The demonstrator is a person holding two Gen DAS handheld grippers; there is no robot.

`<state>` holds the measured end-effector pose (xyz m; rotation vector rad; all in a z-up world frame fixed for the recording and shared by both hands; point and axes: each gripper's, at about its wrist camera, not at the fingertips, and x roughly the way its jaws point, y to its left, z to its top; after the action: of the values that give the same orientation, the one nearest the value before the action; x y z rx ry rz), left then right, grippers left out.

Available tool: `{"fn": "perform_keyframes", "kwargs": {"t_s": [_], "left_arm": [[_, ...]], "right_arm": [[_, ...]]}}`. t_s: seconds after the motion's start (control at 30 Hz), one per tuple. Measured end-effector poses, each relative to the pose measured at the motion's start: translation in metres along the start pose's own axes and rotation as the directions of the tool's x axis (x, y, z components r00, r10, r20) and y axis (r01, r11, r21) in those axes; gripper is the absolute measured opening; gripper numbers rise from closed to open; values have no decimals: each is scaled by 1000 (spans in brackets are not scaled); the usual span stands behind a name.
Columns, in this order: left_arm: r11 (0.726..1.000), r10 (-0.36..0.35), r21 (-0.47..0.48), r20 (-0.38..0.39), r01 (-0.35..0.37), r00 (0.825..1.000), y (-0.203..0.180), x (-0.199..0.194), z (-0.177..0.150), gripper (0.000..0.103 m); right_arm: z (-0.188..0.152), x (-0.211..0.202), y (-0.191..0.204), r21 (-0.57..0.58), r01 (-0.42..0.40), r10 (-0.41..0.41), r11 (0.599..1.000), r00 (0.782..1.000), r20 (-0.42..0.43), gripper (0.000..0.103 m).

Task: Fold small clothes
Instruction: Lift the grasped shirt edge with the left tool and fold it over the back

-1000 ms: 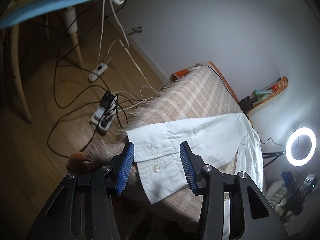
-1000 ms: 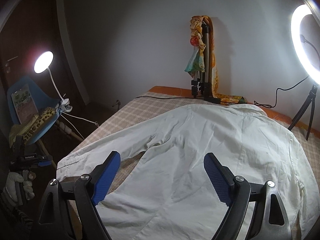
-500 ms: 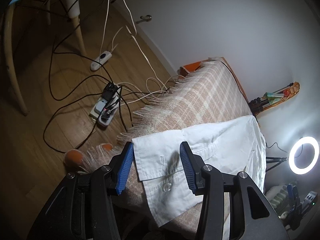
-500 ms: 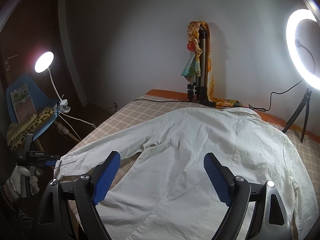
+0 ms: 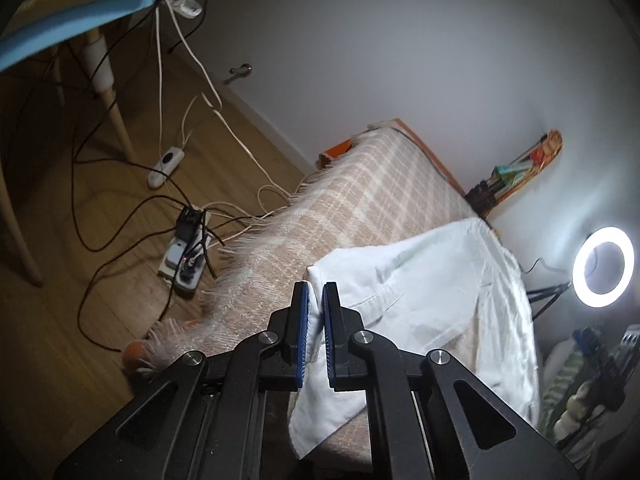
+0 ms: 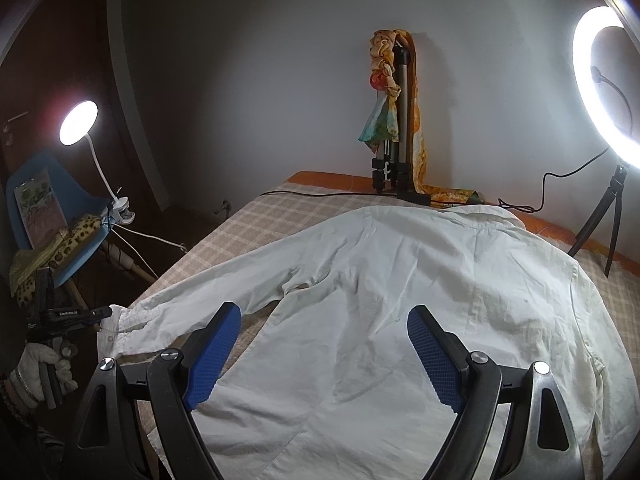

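A white long-sleeved shirt (image 6: 400, 300) lies spread flat, collar at the far end, on a beige checked blanket (image 6: 248, 224) over a bed. Its left sleeve reaches the blanket's edge. In the left wrist view my left gripper (image 5: 315, 292) is closing its jaws on the sleeve cuff (image 5: 320, 408); the blue pads press the white cloth and the cuff's end hangs below them. The right wrist view shows that same left gripper (image 6: 104, 313) at the cuff, held by a gloved hand (image 6: 40, 364). My right gripper (image 6: 324, 314) hovers open above the shirt's lower body, nothing between its fingers.
A ring light (image 6: 600, 80) on a small tripod stands at the bed's far right. A folded tripod draped with scarves (image 6: 396, 140) is at the wall. A clip lamp (image 6: 78, 122) and blue chair (image 6: 36, 192) are left of the bed. Power strips and cables (image 5: 184, 252) lie on the wooden floor.
My left gripper's jaws have gone from wide around the cuff to closed on it, and the cuff is now bunched and lifted off the blanket. The right gripper has stayed in place.
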<state>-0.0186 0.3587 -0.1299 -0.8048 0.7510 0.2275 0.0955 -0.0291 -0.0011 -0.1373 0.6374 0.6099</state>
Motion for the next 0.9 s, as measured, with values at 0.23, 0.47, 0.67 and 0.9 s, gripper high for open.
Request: {"fn": "perform_keyframes", "kwargs": {"t_s": [0.23,0.47,0.67,0.9], "left_arm": [[999,48,-2,-45,-48,998,4,15,-6,11],[991,-65,122,55,57,996,-39,-19,-12,4],[931,-250,297,95,212,964,-105,-64,-37,4],[797,-381,513,15,320,924,-167,-85,-84,3]], "right_arm": [[9,15,7,-14,-20,19,1000,999,-34,87],[35,48,-6,54,-82,88,995,988,-127,87],[58,89,-16,132,-156,182,979,960,-214,87],[82,150,-18,263,-184,260,947,920,-293,85]]}}
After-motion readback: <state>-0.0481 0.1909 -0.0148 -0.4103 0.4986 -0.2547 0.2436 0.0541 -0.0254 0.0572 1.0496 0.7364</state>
